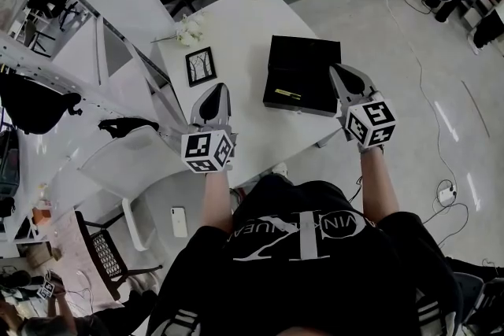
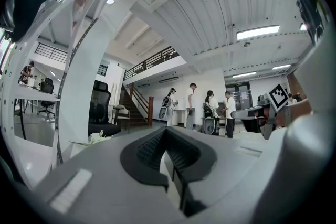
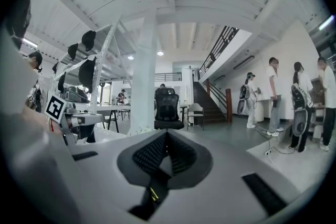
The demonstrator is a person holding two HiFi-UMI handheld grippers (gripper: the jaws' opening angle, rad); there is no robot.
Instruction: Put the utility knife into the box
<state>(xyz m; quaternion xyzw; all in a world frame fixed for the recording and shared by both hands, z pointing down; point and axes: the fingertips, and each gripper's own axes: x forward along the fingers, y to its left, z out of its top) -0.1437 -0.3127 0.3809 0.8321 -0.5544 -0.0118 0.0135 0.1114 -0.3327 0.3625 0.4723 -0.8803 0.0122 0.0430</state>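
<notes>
Apparently the placing step is already finished: the slim utility knife [image 1: 287,94], showing only as a short yellow streak, is lying inside the flat black open box [image 1: 303,59], right of centre in the head view, on the white table [image 1: 244,20].

The left gripper [image 1: 214,94] is hovering over the table's near edge at mid-frame, well clear of the box. In the left gripper view its jaws are meeting at the tips with nothing between them.

The right gripper [image 1: 340,75] is hanging just at the box's right edge; whether it is touching the box cannot be told. In the right gripper view its jaws are pressed together and empty, and a yellow glint low in the gap is probably the knife below.

A small black picture frame [image 1: 200,65] and white flowers [image 1: 189,31] are sitting toward the table's upper left, uninvolved.

What remains, I judge, is drawing both grippers back without knocking the box, or folding its lid over if closing is wanted.
</notes>
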